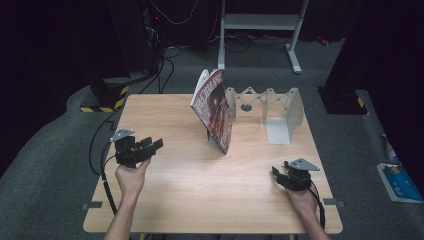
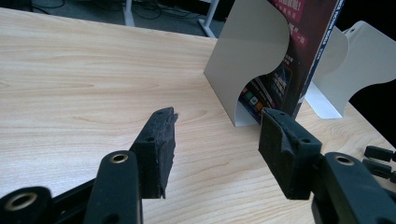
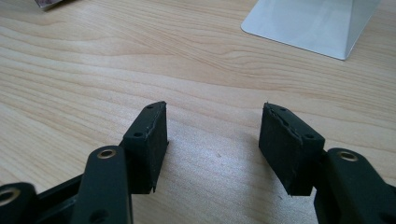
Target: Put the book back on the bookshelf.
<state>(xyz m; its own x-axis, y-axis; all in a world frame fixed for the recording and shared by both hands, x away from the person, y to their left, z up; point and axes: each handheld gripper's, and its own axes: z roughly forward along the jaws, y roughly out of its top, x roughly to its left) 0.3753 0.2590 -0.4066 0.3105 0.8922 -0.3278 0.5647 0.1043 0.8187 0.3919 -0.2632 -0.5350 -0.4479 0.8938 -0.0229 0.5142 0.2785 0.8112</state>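
Your left claw (image 1: 150, 145) sits at the lower left of the high view, held above the pale wooden bench (image 1: 175, 185) with its jaws spread and nothing between them. Your right claw (image 1: 276, 175) rests low at the lower right of that view, close to the bench's right edge, its jaws likewise spread wide over bare wood. The thing nearest your left claw is the dark red glossy-covered book (image 1: 216, 107), which stands near the upper middle of the high view, leaning to the left against a grey metal bookend rack with a zigzag expanding link (image 1: 260, 97). The rack's second upright plate (image 1: 282, 125) stands to the right of the book, well apart from it. In the left gripper view the book (image 2: 289, 60) appears at the upper right, partly behind a curved grey plate (image 2: 247, 51), and your left claw (image 2: 217, 135) points towards its lower edge without touching it. In the right gripper view your right claw (image 3: 212, 135) faces open bench, with the foot of a grey plate (image 3: 308, 23) at the top right.
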